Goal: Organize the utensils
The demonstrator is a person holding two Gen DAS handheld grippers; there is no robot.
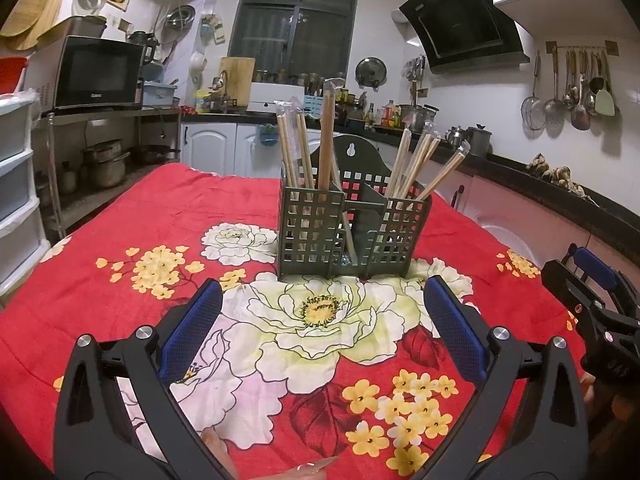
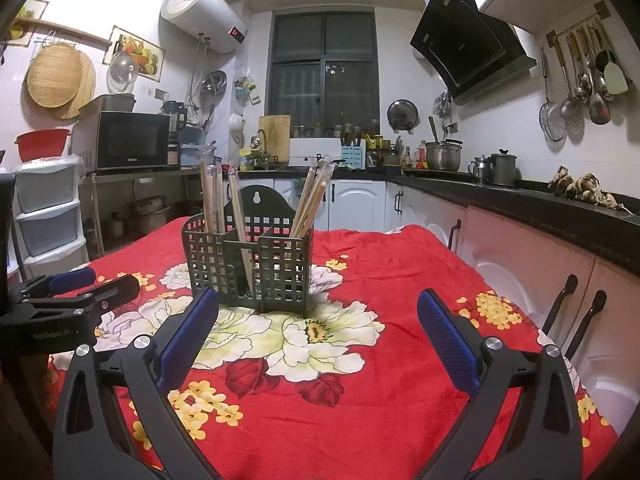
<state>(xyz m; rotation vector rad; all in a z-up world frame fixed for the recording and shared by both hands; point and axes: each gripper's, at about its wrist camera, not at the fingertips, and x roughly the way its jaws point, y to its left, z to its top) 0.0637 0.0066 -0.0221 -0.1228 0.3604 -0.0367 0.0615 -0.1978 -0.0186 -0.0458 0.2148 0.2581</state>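
A dark green slotted utensil holder stands upright on the red floral tablecloth. Wrapped wooden chopsticks stick up from its left compartment, one pair leans in the middle, and several more fan out of the right one. My left gripper hovers open in front of the holder with nothing between its blue pads. My right gripper is also open and empty, a little to the holder's right. Each gripper shows at the edge of the other's view.
Kitchen counters with pots run along the right, cabinet handles close to the table's right edge. A microwave on a rack and plastic drawers stand at the left. Ladles hang on the right wall.
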